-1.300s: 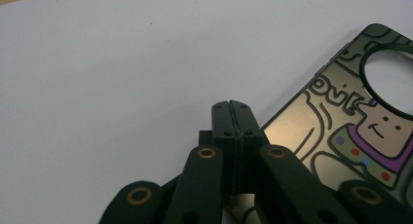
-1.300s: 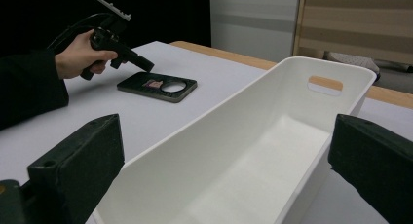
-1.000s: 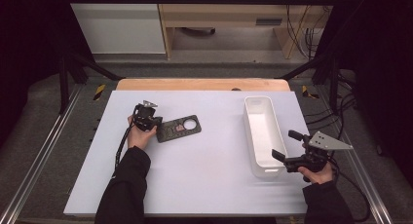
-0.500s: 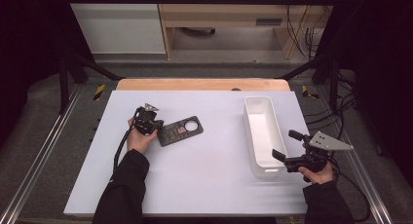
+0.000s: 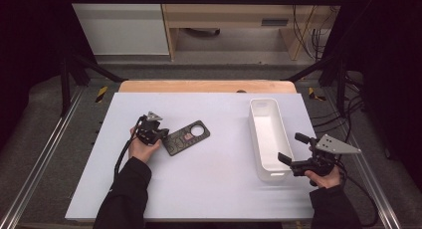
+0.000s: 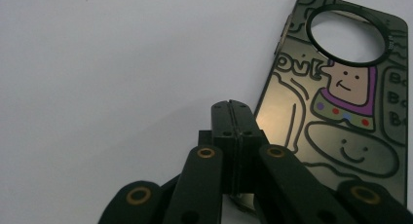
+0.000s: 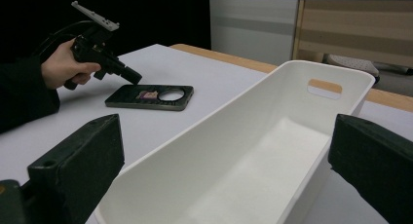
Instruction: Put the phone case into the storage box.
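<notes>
Left hand-held gripper (image 5: 160,134): jaws fully closed, pads pressed flat together with nothing between them; tip set at the near-left end of the case, just beside or touching its edge, which of the two cannot be told.

Item: phone case (image 5: 186,137), dark, lying flat with its printed face up on the desk (image 5: 214,199), left of centre, slanted to the desk's edges.
Build, judged: thin rigid shell, light, glossy and likely slippery on the smooth top; will slide sooner than lift. No give expected; little risk of breakage.
Grasp, judged: across a long edge with jaws opened, or by the rim of the round cut-out (image 6: 348,35); flat-lying, so an edge must first be tipped or nudged up.
Markings: cartoon line art, smiling figure in purple collar with coloured dots; letters "OU!" readable, further "Bo" fragments cut off at the side. No brand legible.

Right hand-held gripper (image 5: 294,150): jaws wide apart, empty, beside the near end of the white bin (image 5: 268,134), at the desk's right edge.
</notes>
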The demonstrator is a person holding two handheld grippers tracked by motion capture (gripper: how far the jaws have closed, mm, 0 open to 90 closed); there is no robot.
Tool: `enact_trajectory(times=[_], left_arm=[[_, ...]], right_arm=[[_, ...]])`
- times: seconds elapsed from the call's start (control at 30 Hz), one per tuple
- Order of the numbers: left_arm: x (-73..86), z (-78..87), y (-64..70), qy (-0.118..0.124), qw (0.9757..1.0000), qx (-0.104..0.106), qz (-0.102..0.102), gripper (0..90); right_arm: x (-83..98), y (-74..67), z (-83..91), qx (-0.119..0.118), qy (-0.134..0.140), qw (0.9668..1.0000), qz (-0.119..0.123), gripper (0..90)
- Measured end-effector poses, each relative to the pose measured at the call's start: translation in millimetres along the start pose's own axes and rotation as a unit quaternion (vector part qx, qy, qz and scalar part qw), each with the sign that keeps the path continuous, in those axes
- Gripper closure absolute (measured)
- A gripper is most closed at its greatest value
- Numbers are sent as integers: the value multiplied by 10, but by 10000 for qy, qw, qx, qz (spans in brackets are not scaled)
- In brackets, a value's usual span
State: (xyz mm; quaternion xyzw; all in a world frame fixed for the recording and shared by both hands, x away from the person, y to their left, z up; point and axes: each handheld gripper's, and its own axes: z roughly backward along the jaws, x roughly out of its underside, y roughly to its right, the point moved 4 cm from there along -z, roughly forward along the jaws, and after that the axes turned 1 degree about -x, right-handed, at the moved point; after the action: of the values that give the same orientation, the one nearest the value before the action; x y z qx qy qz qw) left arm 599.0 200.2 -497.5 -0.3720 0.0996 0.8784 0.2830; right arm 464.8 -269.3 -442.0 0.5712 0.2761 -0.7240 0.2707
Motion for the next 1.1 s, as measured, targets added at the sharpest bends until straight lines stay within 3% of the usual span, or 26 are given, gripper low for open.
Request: enact_trajectory(times=[1.1], left_arm=[[126,180,413,23,9983,360,-450,900]], right_arm=[[-25,-3,25,5,57,10000,6,4]])
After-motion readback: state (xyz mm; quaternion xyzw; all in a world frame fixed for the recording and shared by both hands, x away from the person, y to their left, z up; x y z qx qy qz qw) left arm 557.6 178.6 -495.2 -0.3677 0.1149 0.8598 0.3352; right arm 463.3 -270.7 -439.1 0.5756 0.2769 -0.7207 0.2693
